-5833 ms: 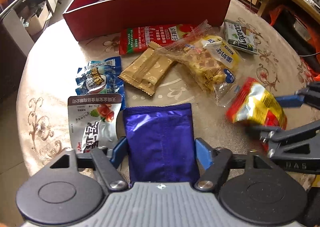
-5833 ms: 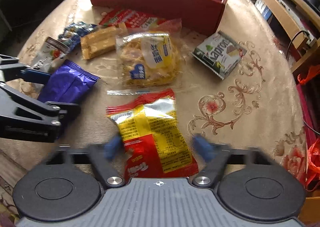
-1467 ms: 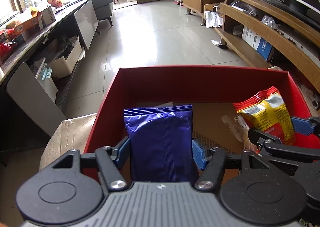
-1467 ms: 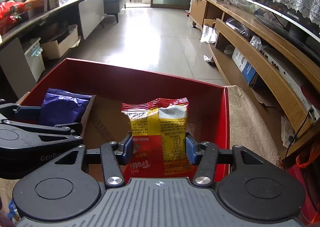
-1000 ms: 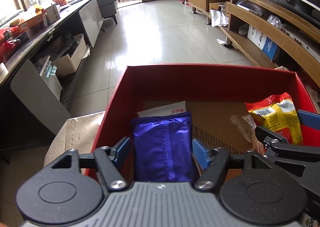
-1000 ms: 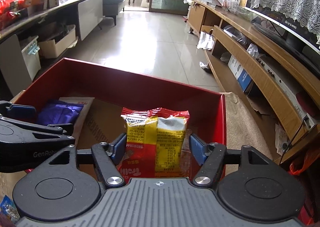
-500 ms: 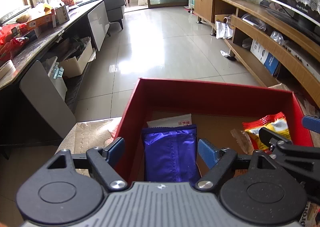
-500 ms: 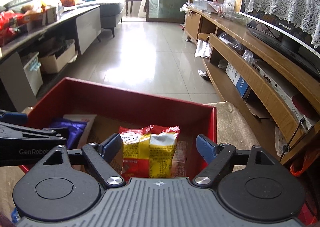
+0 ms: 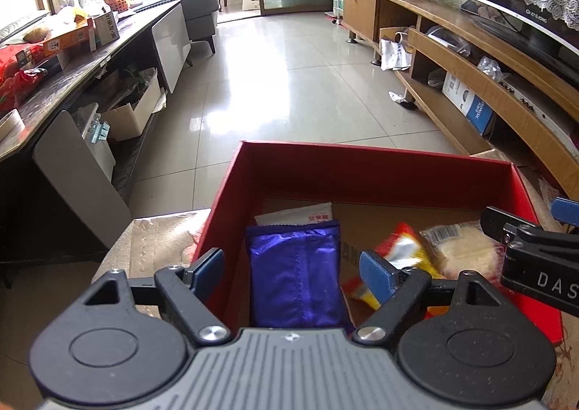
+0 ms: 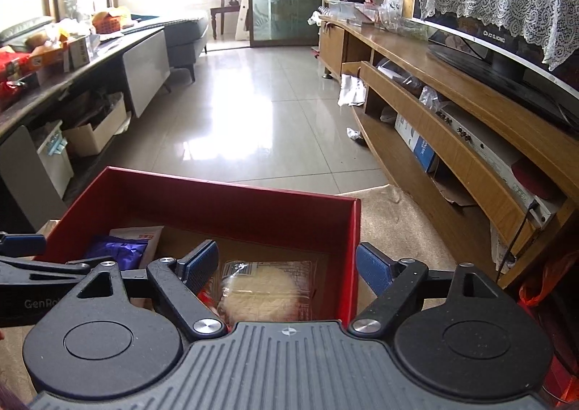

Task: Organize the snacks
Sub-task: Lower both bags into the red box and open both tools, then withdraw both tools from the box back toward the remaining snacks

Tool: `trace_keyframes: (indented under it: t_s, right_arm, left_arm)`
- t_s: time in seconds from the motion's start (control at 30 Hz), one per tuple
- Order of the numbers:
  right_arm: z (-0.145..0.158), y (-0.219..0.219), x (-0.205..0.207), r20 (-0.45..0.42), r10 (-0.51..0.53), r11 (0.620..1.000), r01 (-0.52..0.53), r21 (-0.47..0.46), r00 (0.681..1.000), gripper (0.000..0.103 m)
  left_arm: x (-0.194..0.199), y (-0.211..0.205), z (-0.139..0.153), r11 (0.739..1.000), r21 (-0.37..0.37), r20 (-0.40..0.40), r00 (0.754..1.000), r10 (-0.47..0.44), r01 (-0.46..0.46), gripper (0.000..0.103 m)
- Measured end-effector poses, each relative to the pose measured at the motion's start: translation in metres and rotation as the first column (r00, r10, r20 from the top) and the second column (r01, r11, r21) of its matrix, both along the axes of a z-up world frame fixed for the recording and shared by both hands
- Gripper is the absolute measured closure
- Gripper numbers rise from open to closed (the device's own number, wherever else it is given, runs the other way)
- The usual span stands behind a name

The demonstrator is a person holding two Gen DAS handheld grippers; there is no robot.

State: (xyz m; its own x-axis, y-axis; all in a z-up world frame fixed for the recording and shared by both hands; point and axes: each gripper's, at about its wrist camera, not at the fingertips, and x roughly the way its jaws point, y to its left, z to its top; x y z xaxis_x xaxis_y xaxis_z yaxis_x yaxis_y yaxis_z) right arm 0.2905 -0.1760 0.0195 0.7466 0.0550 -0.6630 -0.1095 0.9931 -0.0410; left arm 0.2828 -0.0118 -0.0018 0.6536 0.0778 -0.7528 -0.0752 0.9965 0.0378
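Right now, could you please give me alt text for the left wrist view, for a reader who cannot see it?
The open left gripper hovers over a red box, with a purple snack packet lying inside, untouched between its fingers. Beside it lie a red-and-yellow packet and a clear bag of pale snacks; the right gripper enters from the right.

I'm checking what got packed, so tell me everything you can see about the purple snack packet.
The purple snack packet is a shiny, crinkly foil pouch with a crimped top edge and a seam down its middle. It lies inside the red box, near the box's left wall, overlapping a white packet behind it. The left tongs stand open around it, pads clear of it.
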Motion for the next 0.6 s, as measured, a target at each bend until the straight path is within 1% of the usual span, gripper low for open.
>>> trace_keyframes:
  t_s: [0.3, 0.47, 0.6]
  right_arm:
    - [0.011, -0.008, -0.016, -0.004, -0.023, 1.000, 0.023, -0.016, 1.000, 0.015]
    - [0.016, -0.011, -0.027, -0.014, -0.025, 0.999, 0.024, -0.049, 1.000, 0.014]
    - [0.017, -0.018, -0.038, -0.030, -0.040, 0.997, 0.037, -0.069, 0.999, 0.014]
  left_arm:
    - [-0.025, -0.009, 0.010, 0.999, -0.028, -0.001, 0.999, -0.038, 0.038, 0.024]
    - [-0.042, -0.010, 0.008, 0.998, -0.046, -0.024, 0.998, -0.053, 0.052, 0.024]
    - [-0.058, -0.016, 0.005, 0.995, -0.062, -0.044, 0.996, -0.083, 0.080, 0.024]
